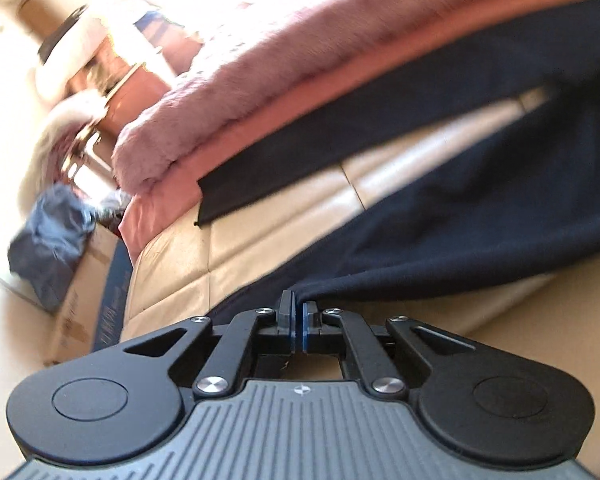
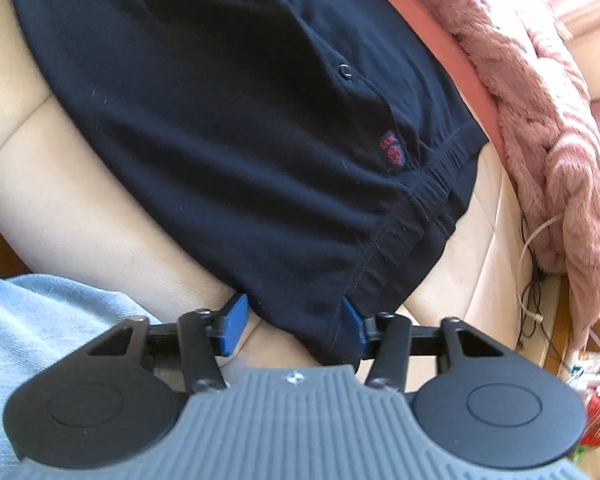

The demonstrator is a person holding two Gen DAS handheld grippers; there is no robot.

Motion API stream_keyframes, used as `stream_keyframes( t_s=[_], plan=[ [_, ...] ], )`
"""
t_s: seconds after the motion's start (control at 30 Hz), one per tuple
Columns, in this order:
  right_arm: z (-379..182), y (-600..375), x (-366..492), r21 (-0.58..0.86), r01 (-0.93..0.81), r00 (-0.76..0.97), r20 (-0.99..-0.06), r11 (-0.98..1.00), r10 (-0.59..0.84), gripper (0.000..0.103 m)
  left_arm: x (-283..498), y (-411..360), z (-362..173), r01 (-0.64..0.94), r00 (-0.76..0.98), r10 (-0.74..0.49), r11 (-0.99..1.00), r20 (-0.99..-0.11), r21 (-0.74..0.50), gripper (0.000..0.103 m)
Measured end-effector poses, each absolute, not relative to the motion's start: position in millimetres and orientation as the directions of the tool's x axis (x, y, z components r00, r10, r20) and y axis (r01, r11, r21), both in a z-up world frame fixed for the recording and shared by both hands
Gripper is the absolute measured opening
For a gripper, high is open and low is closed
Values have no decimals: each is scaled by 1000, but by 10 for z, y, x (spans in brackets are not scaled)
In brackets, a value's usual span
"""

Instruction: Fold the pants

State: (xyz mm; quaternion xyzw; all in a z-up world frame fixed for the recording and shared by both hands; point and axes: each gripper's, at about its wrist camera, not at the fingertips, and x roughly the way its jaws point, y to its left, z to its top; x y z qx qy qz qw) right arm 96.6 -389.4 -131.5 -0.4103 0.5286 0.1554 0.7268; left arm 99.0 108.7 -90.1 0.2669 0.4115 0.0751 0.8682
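Left wrist: we see the left tongs (image 1: 299,312) clamped on a hem of the navy pants (image 1: 460,216) spread over the cream sofa (image 1: 236,248); right wrist: the right tongs (image 2: 294,322) stand apart, straddling the waistband corner, pink blanket (image 2: 540,120) far right.

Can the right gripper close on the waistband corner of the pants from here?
Probably yes: the right gripper has its jaws open astride the waistband corner of the pants, with nothing between.

Navy pants (image 2: 220,120) with a small red emblem (image 2: 394,152), fluffy pink blanket (image 1: 300,64), cream sofa (image 1: 260,232).
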Motion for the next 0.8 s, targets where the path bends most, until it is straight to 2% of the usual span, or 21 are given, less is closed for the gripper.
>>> stream_keyframes(
  t_s=[0.1,0.17,0.23,0.33,0.6,0.8],
  plan=[
    [-1349,-3868,971,-456,-682,401,-887,571,-230,25,1077,1131,-741,26,651,329,891,-684,453,2],
    [-1371,-3872,967,-483,-684,416,-874,547,-252,19,1099,1139,-689,-4,653,325,905,-684,426,2],
    [-1380,-3911,970,-492,-675,422,-869,549,-259,8,1111,1131,-627,-25,659,323,912,-679,410,2],
    [-1357,-3989,953,-517,-653,447,-853,554,-269,3,1121,1136,-552,-56,663,313,926,-680,373,2],
    [-1035,-4116,929,-584,-547,590,-777,599,-219,0,1356,1144,-392,-92,671,339,921,-660,379,2],
    [-697,-4201,1317,-609,-459,675,-712,647,-191,0,1702,1092,-194,-115,683,379,900,-624,421,2]
  ],
)
